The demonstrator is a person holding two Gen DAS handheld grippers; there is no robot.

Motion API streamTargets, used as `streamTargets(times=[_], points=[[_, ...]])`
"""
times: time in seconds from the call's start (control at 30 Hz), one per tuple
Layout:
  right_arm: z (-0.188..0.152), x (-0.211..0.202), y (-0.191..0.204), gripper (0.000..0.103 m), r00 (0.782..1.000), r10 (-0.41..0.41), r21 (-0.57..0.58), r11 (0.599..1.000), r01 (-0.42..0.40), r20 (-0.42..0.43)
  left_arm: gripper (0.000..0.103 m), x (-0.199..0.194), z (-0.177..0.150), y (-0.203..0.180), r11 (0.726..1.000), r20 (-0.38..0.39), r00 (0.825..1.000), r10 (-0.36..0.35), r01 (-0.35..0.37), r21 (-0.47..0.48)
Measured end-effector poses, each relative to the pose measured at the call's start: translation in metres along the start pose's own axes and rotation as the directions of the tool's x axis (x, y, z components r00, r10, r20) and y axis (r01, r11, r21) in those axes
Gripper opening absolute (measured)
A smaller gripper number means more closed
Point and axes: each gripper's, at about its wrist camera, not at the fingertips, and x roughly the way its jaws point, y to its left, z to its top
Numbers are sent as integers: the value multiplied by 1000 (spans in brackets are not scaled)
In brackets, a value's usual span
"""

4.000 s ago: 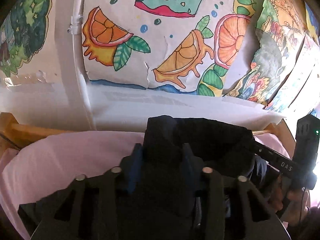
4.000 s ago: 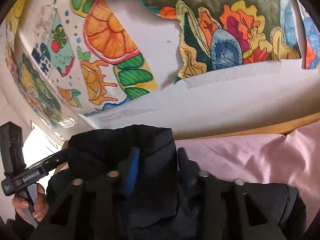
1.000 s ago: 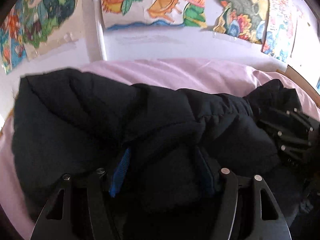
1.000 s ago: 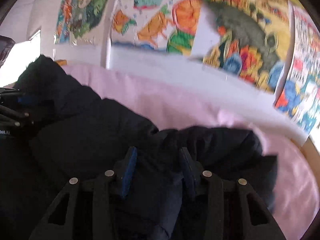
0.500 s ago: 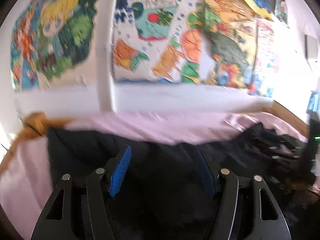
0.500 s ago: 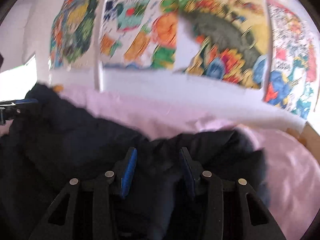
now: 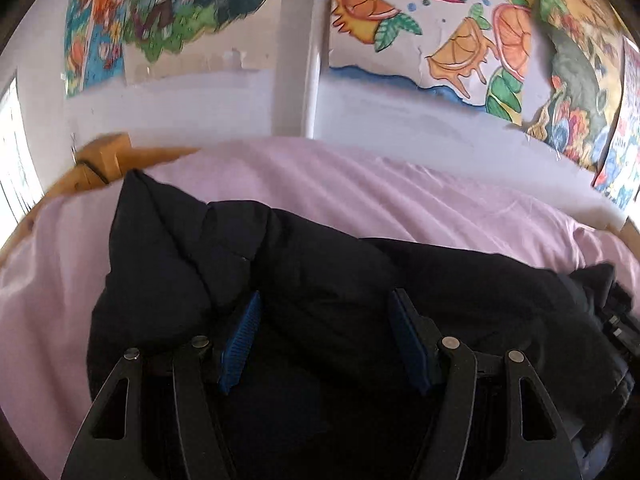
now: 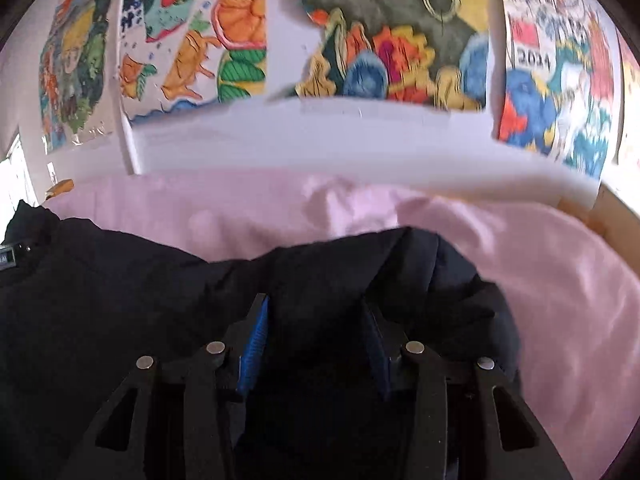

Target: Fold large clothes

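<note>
A dark navy padded jacket (image 7: 320,272) lies spread across the pink bedsheet (image 7: 360,184); it also shows in the right wrist view (image 8: 120,272). My left gripper (image 7: 324,320) has its blue-padded jaws wide apart over the jacket's left part, with thick fabric bulging between them. My right gripper (image 8: 316,320) has its jaws closer together and clamps a thick fold of the jacket near its right end. The right gripper's black body (image 7: 618,324) shows at the right edge of the left wrist view.
A white wall with colourful paper drawings (image 8: 360,40) runs behind the bed. A white pipe (image 7: 314,52) runs down the wall. The wooden bed frame (image 7: 104,156) shows at the back left corner and at the right edge (image 8: 616,208).
Both grippers came down from holding the jacket up against the wall and laid it on the sheet. The left jaws have opened wide; the right jaws still pinch the fabric.
</note>
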Motion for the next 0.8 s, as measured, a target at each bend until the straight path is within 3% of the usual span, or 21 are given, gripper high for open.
streamTargets(times=[0.1, 0.2, 0.33, 0.43, 0.5, 0.53, 0.6, 0.7, 0.8], points=[[-7, 15, -5, 43, 998, 19, 42, 999, -17, -57, 61, 9, 2, 9, 998, -39, 998, -45, 44, -38], [-7, 13, -3, 43, 998, 10, 33, 999, -7, -63, 61, 5, 2, 10, 998, -39, 998, -59, 57, -33], [-7, -1, -6, 45, 1000, 28, 46, 999, -28, -10, 61, -26, 5, 4, 995, 22, 995, -95, 96, -18], [-5, -25, -21, 49, 993, 88, 107, 990, -95, 76, 68, -60, -1, -4, 983, 98, 978, -182, 181, 25], [-3, -44, -26, 61, 983, 111, 132, 983, -130, 146, 69, -67, -5, -12, 977, 76, 975, -211, 207, 51], [-1, -52, -27, 72, 979, 118, 134, 981, -141, 165, 69, -72, -9, -16, 968, 54, 967, -248, 244, 62], [2, -65, -24, 75, 973, 151, 123, 977, -174, 174, 69, -81, -18, -27, 951, 28, 955, -296, 292, 105], [4, -71, -3, 77, 977, 178, 14, 983, -181, 121, 70, -77, -32, -48, 950, -24, 976, -217, 216, 225], [-6, -66, 22, 77, 990, 119, -114, 987, -110, 78, 73, -60, -41, -54, 952, -72, 983, -167, 179, 249]])
